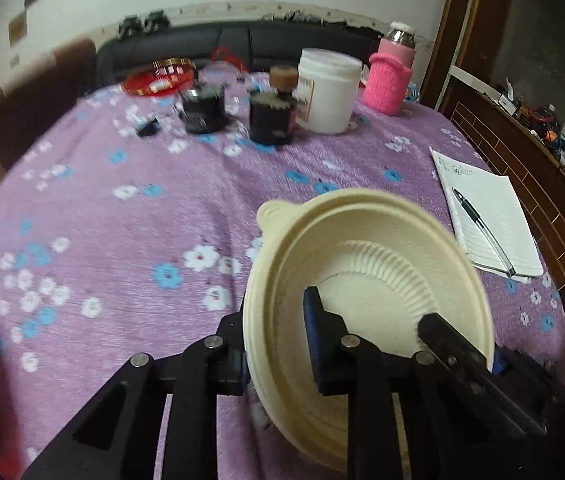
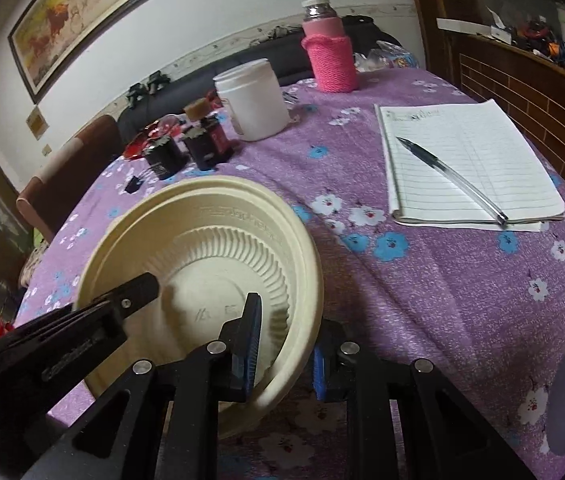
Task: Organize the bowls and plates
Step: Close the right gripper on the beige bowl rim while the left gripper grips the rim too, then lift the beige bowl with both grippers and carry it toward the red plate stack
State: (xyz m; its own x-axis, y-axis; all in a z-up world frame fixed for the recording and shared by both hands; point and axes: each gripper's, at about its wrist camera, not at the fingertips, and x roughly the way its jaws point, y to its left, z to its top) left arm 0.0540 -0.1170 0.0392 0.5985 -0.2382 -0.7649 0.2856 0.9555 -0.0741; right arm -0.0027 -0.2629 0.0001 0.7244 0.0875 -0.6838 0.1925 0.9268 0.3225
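Both grippers clamp opposite sides of one cream bowl over the table.

The left gripper (image 1: 278, 354) has its jaws closed narrowly on the rim of the bowl (image 1: 366, 280), one finger inside, one outside; the right gripper (image 2: 286, 346) pinches the opposite rim the same way. The bowl sits tilted near the table's near edge, over the purple floral cloth (image 2: 422, 300). A notebook (image 2: 470, 160) with a pen (image 2: 450, 174) lies toward the right edge; a white jar (image 2: 254, 98), a pink-sleeved bottle (image 2: 328, 52) and dark jars (image 2: 186, 148) stand toward the far edge.

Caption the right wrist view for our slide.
Both claws grip one cream bowl by opposite rims above the purple tablecloth.
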